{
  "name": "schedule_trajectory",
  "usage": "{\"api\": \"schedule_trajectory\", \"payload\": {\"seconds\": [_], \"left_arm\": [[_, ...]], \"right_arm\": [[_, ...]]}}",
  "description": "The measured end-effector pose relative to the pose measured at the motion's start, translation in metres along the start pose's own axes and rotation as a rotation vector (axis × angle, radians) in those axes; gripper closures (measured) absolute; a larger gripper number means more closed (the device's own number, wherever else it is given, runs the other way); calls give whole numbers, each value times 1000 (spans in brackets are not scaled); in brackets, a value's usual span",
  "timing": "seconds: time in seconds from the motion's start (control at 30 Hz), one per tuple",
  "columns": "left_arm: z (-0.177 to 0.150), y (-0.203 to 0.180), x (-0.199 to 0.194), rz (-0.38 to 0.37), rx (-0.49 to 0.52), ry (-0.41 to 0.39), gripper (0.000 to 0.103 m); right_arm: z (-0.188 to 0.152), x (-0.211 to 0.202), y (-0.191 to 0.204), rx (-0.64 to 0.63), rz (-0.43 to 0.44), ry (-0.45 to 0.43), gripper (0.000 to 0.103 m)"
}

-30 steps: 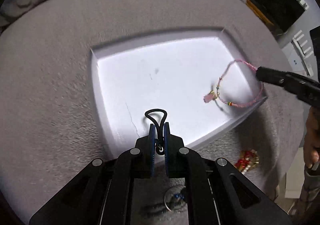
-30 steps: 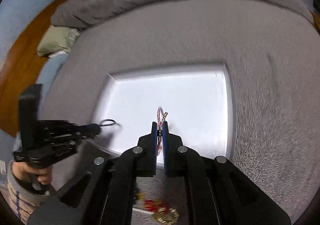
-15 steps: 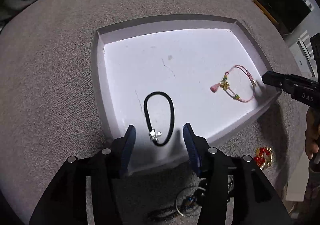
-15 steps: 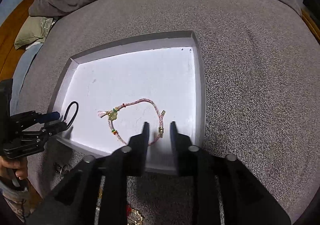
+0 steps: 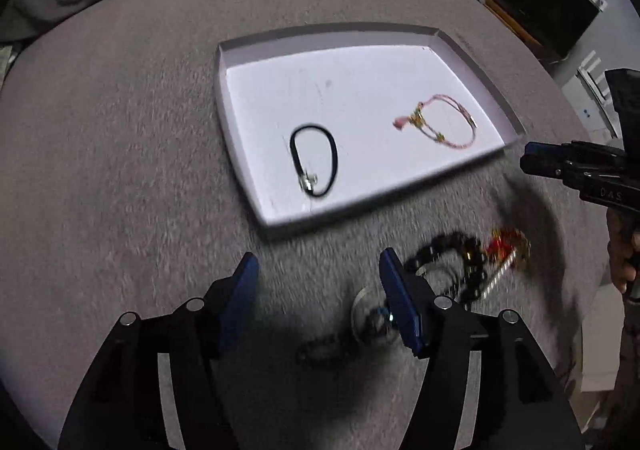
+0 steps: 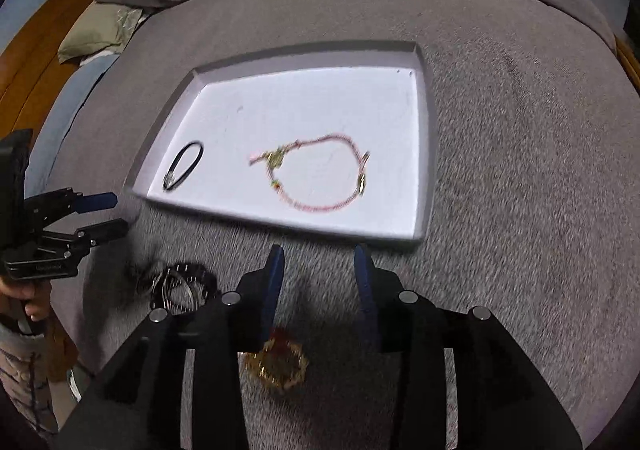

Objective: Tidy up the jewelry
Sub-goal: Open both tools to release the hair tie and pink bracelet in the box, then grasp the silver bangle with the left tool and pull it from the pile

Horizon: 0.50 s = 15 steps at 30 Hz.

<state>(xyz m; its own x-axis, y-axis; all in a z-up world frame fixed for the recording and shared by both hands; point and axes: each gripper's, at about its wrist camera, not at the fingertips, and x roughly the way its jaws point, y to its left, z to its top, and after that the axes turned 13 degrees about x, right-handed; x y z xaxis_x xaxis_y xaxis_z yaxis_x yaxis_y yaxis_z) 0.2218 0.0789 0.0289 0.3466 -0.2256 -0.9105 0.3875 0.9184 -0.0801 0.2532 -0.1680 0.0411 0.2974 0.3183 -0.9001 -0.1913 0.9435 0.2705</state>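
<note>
Both the left gripper [image 5: 316, 290] and the right gripper [image 6: 318, 282] are hanging wide and empty just short of the white tray [image 6: 424, 154]. Inside it are lying the black cord bracelet [image 5: 314, 160] and pink bracelet [image 6: 320, 178]. Next, probably, each is reaching for the loose pile: black beaded bracelet [image 5: 460, 258] and red-gold piece [image 6: 280, 362].

A white tray [image 5: 476, 62] lies flat in the upper middle. Inside, a black cord loop [image 5: 313, 159] lies left and a pink bracelet [image 5: 444, 124] right. Blurry beads [image 5: 452, 258] lie below it.
</note>
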Motion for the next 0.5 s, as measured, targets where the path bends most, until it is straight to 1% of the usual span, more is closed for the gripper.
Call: {"api": "schedule_trajectory", "payload": {"seconds": [0.07,0.1,0.17,0.2,0.33,0.5], "left_arm": [[-9,-3,0,-2,0,-11,39],[-16,-7,-1,4,3,-20,39],[-29,-15,-5,29,23,-56,39],[-34,-19,-5,23,24,-63,39],[-51,-29,0,-11,11,-70,39],[-58,-37,4,-2,29,-61,39]], "right_arm": [[-11,-1,2,-7,16,0,64],[-16,-2,3,-9,22,-2,61],[-25,-4,5,-18,27,-20,59],[-31,-5,6,-23,35,-27,58],[-45,-2,8,-20,60,-26,57],[-56,4,11,-23,52,-12,57]]}}
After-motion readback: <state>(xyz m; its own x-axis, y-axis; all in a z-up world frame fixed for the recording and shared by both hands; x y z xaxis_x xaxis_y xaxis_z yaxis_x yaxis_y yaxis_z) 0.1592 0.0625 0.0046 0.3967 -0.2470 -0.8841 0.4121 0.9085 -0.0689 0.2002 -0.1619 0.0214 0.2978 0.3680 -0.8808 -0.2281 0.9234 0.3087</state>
